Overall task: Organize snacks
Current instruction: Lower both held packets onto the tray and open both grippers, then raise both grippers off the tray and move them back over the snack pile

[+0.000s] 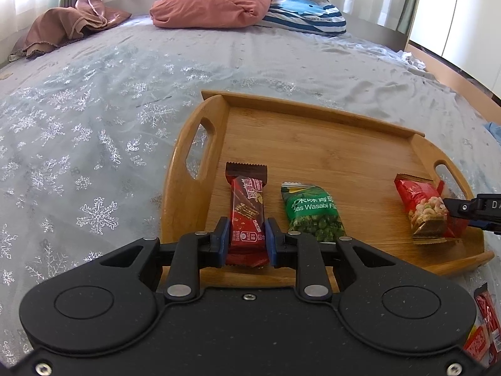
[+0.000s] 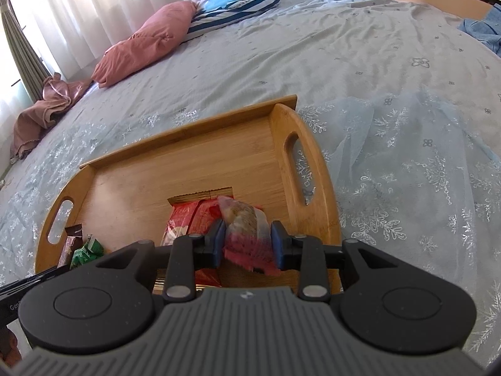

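A bamboo tray (image 1: 313,109) lies on the bed. My left gripper (image 1: 247,233) is shut on the near end of a red-brown chocolate bar (image 1: 247,206), which rests lengthwise on the tray's left part. Beside it lies a green wasabi pea packet (image 1: 313,213). A red nut packet (image 1: 426,210) lies at the tray's right end, with my right gripper (image 1: 457,210) reaching in beside it. In the right wrist view my right gripper (image 2: 247,239) is shut on a pink see-through snack packet (image 2: 247,228), just above the red nut packet (image 2: 191,219) and the tray (image 2: 188,134).
Another red snack packet (image 1: 485,322) lies on the bedspread off the tray's near right corner. A pink pillow (image 1: 213,6), a striped blue pillow (image 1: 307,12) and brown cloth (image 1: 69,22) sit far back. Snowflake-patterned bedspread (image 1: 94,156) surrounds the tray.
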